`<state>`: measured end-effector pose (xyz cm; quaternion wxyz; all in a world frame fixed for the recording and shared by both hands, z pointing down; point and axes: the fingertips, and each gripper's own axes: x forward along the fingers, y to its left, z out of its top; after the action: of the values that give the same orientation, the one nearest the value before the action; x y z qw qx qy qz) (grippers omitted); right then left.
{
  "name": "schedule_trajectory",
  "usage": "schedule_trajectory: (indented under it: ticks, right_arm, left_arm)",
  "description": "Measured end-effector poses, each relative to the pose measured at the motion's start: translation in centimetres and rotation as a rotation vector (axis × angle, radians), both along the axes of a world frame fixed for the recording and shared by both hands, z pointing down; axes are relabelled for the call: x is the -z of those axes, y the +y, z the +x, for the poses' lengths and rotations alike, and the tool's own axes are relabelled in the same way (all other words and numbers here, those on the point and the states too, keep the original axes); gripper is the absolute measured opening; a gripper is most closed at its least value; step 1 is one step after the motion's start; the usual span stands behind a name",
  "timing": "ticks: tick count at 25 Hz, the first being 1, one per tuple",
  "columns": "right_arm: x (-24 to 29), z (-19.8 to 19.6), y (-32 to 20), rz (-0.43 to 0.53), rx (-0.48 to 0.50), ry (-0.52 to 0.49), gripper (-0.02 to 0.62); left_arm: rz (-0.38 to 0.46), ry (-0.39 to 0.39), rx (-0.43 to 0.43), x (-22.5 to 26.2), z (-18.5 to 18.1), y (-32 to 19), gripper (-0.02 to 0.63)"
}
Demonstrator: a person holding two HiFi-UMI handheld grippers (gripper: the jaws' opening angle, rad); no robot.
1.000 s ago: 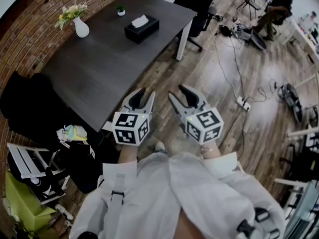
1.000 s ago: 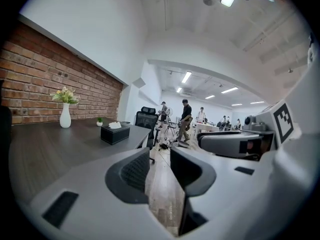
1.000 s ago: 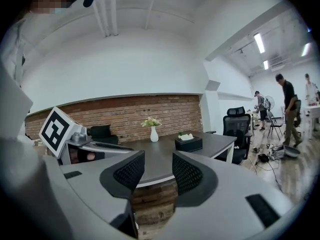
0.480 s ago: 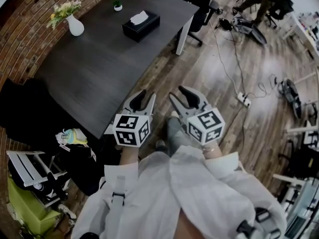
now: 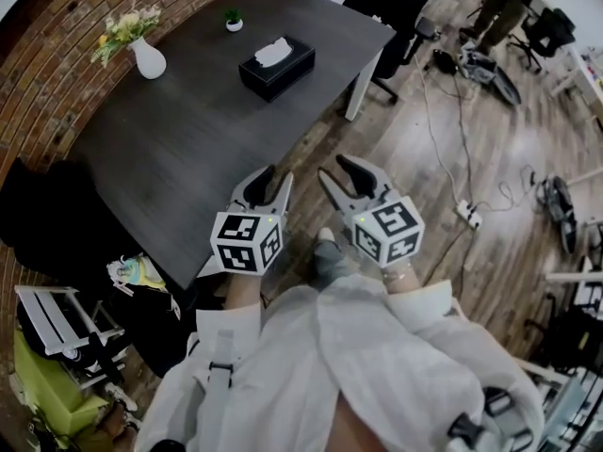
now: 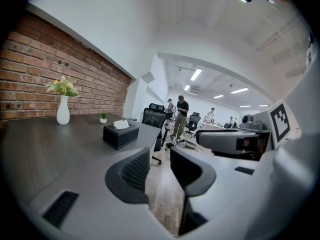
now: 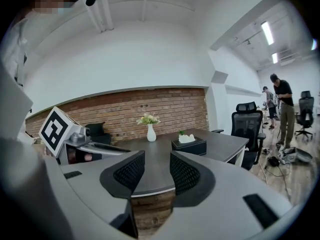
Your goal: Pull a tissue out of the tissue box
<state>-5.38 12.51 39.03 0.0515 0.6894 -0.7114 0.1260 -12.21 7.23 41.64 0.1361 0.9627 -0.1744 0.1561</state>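
A black tissue box [image 5: 276, 70] with a white tissue [image 5: 274, 52] sticking out of its top stands on the far half of the dark table [image 5: 179, 149]. The same box [image 6: 120, 135] [image 7: 189, 145] appears small and distant in both gripper views. My left gripper [image 5: 271, 185] hovers over the table's near corner, open and empty [image 6: 159, 160]. My right gripper [image 5: 339, 173] is beside it above the wooden floor, also open with nothing between its fingers [image 7: 156, 170]. Both point toward the table, well short of the box.
A white vase of flowers [image 5: 149, 58] and a small potted plant [image 5: 234, 19] stand near the brick wall. A black office chair [image 5: 396, 8] is at the table's far end. Cables and a power strip [image 5: 468, 214] lie on the floor at right. Bags [image 5: 57, 215] crowd the left.
Both grippers have moved forward together toward the table; its near corner now lies under the left gripper. Their jaws stay as wide as before.
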Motion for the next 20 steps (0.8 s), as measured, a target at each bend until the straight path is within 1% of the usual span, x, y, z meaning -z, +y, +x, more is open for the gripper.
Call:
schedule_trajectory:
  ticks: [5,9,15,20]
  right_arm:
    - [0.7,4.7,-4.3,0.018,0.059,0.007,0.152]
    - [1.6,8.9,-6.7,0.035,0.08,0.01,0.152]
    - [2.2,13.8,-8.7,0.04,0.129,0.015,0.152]
    - [1.0,16.2,-8.8,0.019,0.132,-0.017,0.152]
  left_arm:
    - [0.03,0.01,0.045,1.0,4.5,-4.0,0.11]
    - [0.047,0.015,0.085,2.0,8.1,-6.6,0.109]
    - [0.058,0.013,0.125,2.2,13.1,-8.9,0.11]
    - [0.041,-0.013,0.123,1.2,15.4,-9.0,0.11]
